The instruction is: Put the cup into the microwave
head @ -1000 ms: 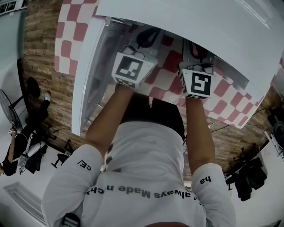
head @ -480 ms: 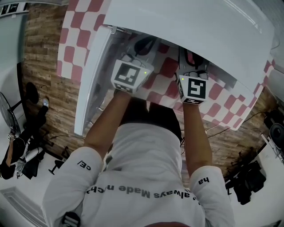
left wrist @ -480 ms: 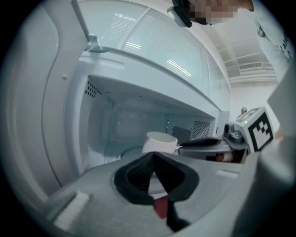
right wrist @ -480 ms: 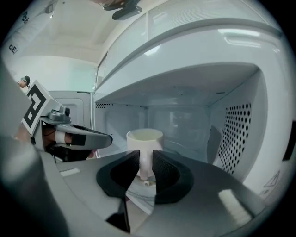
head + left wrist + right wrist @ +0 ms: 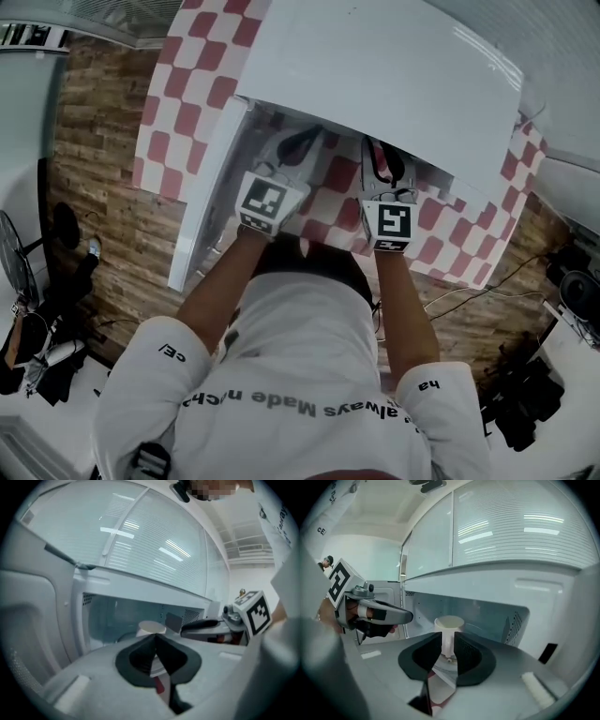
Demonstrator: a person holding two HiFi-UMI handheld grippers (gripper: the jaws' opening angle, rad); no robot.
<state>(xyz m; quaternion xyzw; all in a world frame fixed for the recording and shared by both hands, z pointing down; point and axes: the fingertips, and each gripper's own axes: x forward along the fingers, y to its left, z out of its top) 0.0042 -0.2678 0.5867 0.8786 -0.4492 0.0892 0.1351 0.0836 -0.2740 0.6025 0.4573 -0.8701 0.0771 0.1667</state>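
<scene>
The white microwave (image 5: 394, 75) stands open, its door (image 5: 211, 187) swung out to the left. A white cup (image 5: 449, 622) stands upright inside the cavity on the turntable; in the left gripper view the cup (image 5: 151, 628) shows just past the jaw tips. My left gripper (image 5: 154, 637) is shut, tips touching, with nothing in it. My right gripper (image 5: 447, 639) is open by a narrow gap, and the cup is seen through that gap, farther in. In the head view both grippers, left (image 5: 298, 150) and right (image 5: 380, 159), point side by side into the opening.
The microwave sits on a red-and-white checked cloth (image 5: 173, 141) over a wooden floor (image 5: 94, 187). The open door flanks my left gripper. A person (image 5: 28, 328) and a fan stand at far left; dark gear and cables (image 5: 525, 394) lie at lower right.
The head camera has pulled back and up, so the microwave and both grippers look smaller. The grippers stay side by side at the opening.
</scene>
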